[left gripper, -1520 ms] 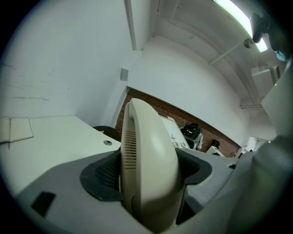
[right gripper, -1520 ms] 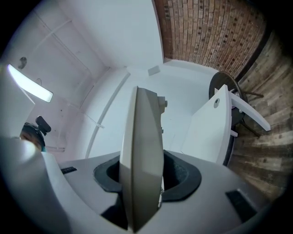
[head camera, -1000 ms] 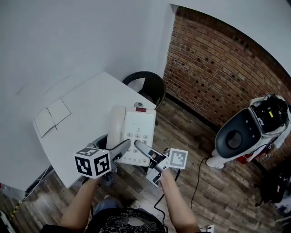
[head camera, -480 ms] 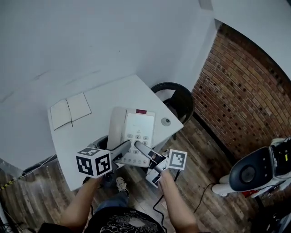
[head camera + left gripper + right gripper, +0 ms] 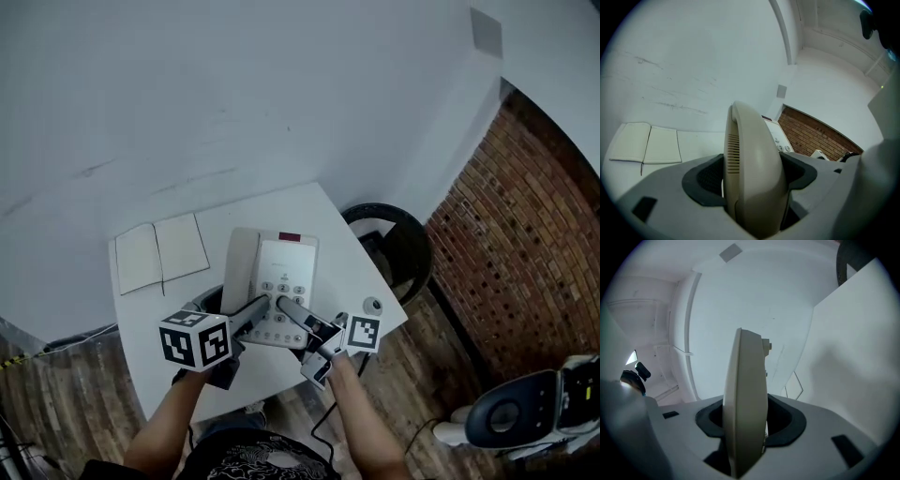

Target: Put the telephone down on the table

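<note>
The cream telephone (image 5: 275,279), handset on its left side and keypad facing up, is over the white table (image 5: 333,255), gripped at its near edge by both grippers. My left gripper (image 5: 257,307) is shut on the handset (image 5: 752,173), which fills the gap between its jaws. My right gripper (image 5: 287,307) is shut on the edge of the telephone's body (image 5: 745,399), seen end-on between its jaws. The frames do not show whether the telephone's base touches the tabletop.
An open notebook (image 5: 161,251) lies on the table left of the telephone. A small round object (image 5: 373,305) sits at the table's right corner. A black chair (image 5: 394,239) stands behind that corner, before a brick wall (image 5: 534,216). A white robot (image 5: 525,412) stands on the wooden floor, lower right.
The telephone, in both grippers, has moved from the table's near edge over the floor to above the middle of the table. Both grips are unchanged.
</note>
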`<state>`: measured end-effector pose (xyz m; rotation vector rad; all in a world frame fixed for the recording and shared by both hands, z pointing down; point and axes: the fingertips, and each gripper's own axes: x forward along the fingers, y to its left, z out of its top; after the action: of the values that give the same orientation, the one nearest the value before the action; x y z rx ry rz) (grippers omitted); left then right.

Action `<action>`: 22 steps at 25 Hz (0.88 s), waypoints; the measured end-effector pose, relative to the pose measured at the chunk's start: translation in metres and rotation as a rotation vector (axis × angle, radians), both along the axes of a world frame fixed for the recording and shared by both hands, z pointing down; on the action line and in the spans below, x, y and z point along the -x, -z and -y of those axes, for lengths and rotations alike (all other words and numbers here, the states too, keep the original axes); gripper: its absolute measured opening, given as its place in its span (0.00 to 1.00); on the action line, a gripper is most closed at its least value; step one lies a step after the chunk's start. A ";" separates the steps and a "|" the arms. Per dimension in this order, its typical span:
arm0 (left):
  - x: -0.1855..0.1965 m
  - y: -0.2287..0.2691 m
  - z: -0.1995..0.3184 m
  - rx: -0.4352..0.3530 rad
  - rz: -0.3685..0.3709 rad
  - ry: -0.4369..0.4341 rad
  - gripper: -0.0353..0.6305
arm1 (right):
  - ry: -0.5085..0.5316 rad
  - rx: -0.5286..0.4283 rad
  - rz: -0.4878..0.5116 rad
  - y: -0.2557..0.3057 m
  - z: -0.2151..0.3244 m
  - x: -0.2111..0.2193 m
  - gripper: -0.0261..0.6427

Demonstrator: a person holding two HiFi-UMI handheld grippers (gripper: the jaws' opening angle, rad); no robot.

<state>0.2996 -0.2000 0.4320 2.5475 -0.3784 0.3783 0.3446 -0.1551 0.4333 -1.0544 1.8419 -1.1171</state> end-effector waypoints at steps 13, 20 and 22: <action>0.033 -0.058 0.087 0.142 0.050 0.213 0.60 | 0.211 0.137 0.033 -0.054 0.097 0.025 0.31; 0.040 -0.105 0.095 0.234 0.092 0.283 0.60 | 0.305 0.224 0.044 -0.099 0.110 0.030 0.31; 0.034 -0.115 0.098 0.256 0.101 0.289 0.60 | 0.319 0.239 0.047 -0.108 0.112 0.024 0.31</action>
<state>0.2659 -0.2976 0.5473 2.1916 -0.6814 0.4166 0.3209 -0.2675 0.5414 -0.8718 1.9173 -1.5672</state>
